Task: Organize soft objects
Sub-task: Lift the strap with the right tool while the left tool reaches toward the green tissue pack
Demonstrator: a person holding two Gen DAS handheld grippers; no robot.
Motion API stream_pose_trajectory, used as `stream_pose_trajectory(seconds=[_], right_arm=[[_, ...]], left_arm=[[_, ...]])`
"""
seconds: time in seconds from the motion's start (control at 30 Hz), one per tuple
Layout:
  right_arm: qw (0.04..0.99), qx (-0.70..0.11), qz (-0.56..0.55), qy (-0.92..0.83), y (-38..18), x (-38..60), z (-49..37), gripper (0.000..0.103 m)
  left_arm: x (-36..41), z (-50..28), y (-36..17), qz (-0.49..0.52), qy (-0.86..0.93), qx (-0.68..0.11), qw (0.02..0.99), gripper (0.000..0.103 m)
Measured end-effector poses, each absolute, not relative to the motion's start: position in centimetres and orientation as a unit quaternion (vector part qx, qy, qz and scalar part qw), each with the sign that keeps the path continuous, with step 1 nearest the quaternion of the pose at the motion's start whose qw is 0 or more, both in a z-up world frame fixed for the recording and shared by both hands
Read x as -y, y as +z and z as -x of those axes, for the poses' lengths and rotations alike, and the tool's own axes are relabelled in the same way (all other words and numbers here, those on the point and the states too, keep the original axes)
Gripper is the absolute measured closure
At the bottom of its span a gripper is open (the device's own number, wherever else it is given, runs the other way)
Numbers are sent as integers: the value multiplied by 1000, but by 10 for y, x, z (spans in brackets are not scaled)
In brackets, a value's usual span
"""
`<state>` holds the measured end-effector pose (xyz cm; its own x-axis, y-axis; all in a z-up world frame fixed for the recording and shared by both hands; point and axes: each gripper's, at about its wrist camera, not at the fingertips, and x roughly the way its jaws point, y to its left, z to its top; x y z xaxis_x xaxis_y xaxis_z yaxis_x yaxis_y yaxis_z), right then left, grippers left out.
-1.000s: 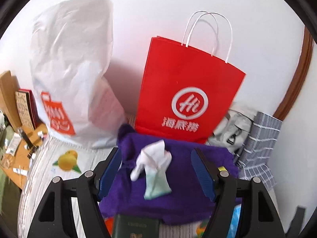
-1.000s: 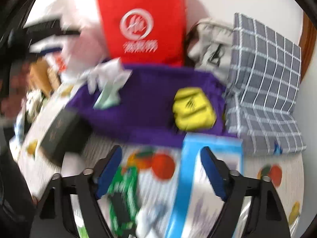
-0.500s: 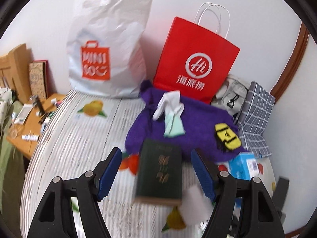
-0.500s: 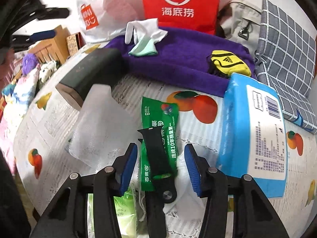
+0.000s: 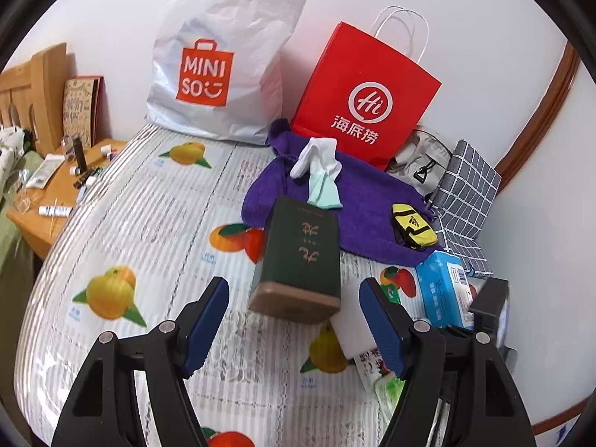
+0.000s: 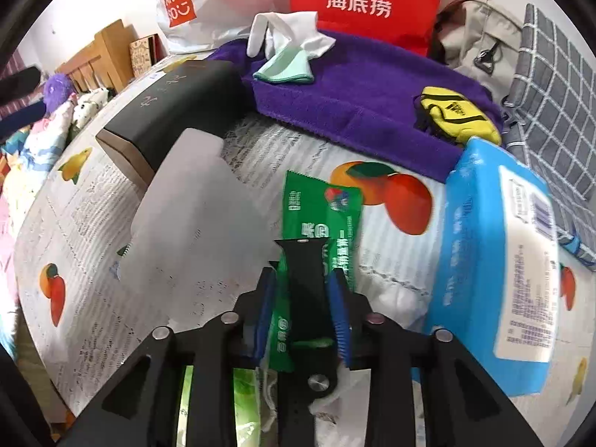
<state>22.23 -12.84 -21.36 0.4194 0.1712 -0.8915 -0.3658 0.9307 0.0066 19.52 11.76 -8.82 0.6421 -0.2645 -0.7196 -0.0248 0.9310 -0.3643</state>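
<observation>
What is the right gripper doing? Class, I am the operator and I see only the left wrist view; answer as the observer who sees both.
Observer: The right gripper is shut on a black strap that lies across a green packet.
Operator: My view cuts off past the table's far left edge. Is anything soft over there?
Observer: Yes. A purple plush toy sits on the bedding there, with a spotted plush toy beside it.
</observation>
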Motion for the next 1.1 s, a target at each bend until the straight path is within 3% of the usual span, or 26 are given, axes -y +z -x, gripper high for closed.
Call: stream_pose_trajectory(seconds=[0.07,0.17,0.57,0.9,1.1], right_arm=[[840,-507,111,155,-214,124,-223,74],[844,-498,113,163,-205,122,-220,84],[870,-460,10,176,-165,141,-186,84],[895,-418,1,156,-128,168,-139,85],[897,-426,12,115,-138,196,-107,85]], left_arm=[[-120,-190,-91,178,-69,-421,887,32],[-122,-181,-93,177,-68,-424,886,32],[-110,-157,-108,161,-70,-448,877,32],[-63,-142,-127,131,-96,-482,861,32],[-32,-134,-134,108,-107,-498,854,32]])
